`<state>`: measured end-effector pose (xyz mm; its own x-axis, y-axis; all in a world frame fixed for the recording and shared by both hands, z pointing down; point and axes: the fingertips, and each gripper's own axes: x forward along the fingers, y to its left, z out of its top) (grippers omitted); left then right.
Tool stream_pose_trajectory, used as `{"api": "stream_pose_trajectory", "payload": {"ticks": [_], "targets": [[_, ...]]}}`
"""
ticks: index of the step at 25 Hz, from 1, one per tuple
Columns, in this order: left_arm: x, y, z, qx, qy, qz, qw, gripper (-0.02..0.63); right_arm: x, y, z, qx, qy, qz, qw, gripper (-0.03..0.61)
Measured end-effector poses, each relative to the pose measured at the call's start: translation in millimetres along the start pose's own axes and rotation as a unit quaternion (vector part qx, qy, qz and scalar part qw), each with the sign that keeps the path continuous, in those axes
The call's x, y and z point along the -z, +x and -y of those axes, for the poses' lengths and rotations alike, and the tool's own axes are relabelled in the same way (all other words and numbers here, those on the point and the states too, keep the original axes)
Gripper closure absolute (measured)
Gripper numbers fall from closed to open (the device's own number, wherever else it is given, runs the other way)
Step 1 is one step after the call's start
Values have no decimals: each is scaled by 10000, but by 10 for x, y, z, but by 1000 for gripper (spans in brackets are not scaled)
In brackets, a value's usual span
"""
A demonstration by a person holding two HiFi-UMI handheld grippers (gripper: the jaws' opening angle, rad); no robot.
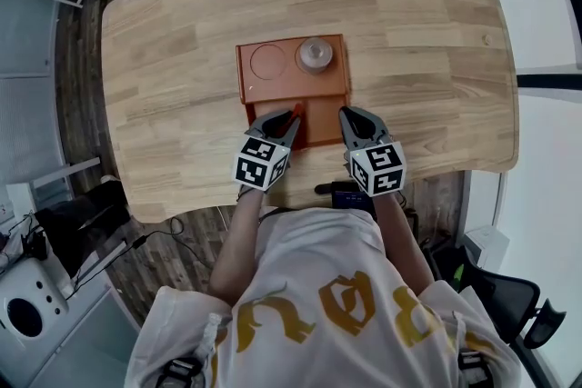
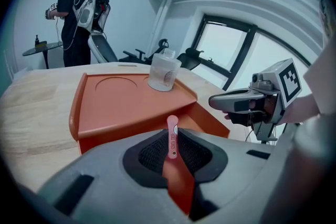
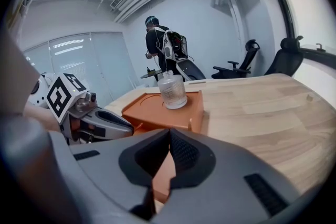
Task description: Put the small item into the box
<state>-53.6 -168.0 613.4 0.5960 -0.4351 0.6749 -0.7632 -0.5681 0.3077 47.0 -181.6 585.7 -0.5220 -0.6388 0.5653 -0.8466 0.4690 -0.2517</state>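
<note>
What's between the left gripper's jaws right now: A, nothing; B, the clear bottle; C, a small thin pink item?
C: the left gripper is shut on the small pink item, while the clear bottle stands apart on the orange box.

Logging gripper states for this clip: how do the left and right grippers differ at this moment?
The left gripper is shut on a small pink item; the right gripper is shut with nothing between its jaws. The left gripper's tip reaches over the near part of the orange box; the right gripper sits at the box's right edge. Both point toward the box.
</note>
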Motion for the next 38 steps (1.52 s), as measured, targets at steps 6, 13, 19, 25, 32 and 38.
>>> {"api": "stream_pose_trajectory", "payload": {"ticks": [6, 13, 19, 25, 32, 38], "targets": [[29, 86, 5, -7, 33, -188, 9998, 557, 106, -11, 63, -8, 102, -116, 9999, 566], [97, 137, 51, 14, 91, -364, 9993, 557, 140, -28, 102, 2, 151, -131, 9998, 566], [184, 228, 45, -69, 240, -780, 9966, 557, 152, -24, 134, -27, 150, -137, 9998, 566], [300, 382, 65, -168, 607, -1259, 9900, 557, 176, -78, 194, 0, 195, -120, 9997, 566], [401, 452, 2, -333, 785, -1672, 9822, 557, 150, -207, 334, 75, 377, -2, 9993, 566], [416, 466, 11, -394, 827, -1771, 9799, 557, 130, -317, 351, 190, 428, 53, 9989, 566]]}}
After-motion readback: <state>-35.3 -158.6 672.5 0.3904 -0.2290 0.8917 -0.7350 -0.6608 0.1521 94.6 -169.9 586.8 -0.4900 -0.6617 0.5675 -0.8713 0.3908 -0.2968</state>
